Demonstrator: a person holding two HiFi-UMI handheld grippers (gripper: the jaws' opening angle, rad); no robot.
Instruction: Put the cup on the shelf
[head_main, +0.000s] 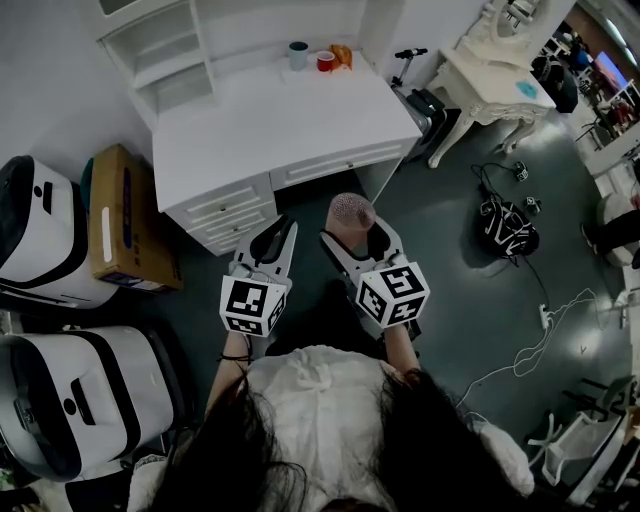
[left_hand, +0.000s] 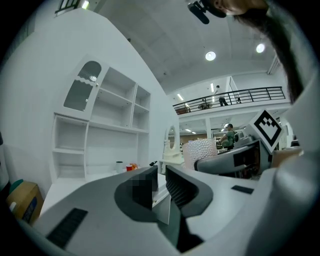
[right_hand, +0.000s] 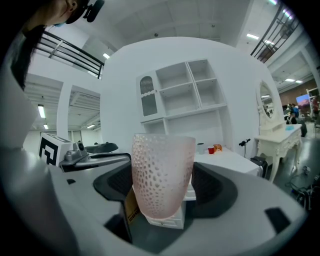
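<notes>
A pink, dimpled cup (head_main: 352, 212) stands upright between the jaws of my right gripper (head_main: 352, 234), which is shut on its sides. In the right gripper view the cup (right_hand: 162, 172) fills the centre, in front of the white shelf unit (right_hand: 185, 92). That shelf unit (head_main: 160, 50) stands at the back left of a white desk (head_main: 280, 130), well ahead of both grippers. My left gripper (head_main: 275, 240) hovers beside the right one, over the desk's front edge. Its jaws are shut with only a thin gap and nothing between them. In the left gripper view I see the cup (left_hand: 200, 152) to the right.
A grey cup (head_main: 298, 55), a red cup (head_main: 326, 61) and an orange item (head_main: 343, 55) sit at the desk's back. A cardboard box (head_main: 125, 215) and white machines (head_main: 40, 235) stand at the left. A white dressing table (head_main: 495, 70), a dark bag and cables (head_main: 505, 225) lie to the right.
</notes>
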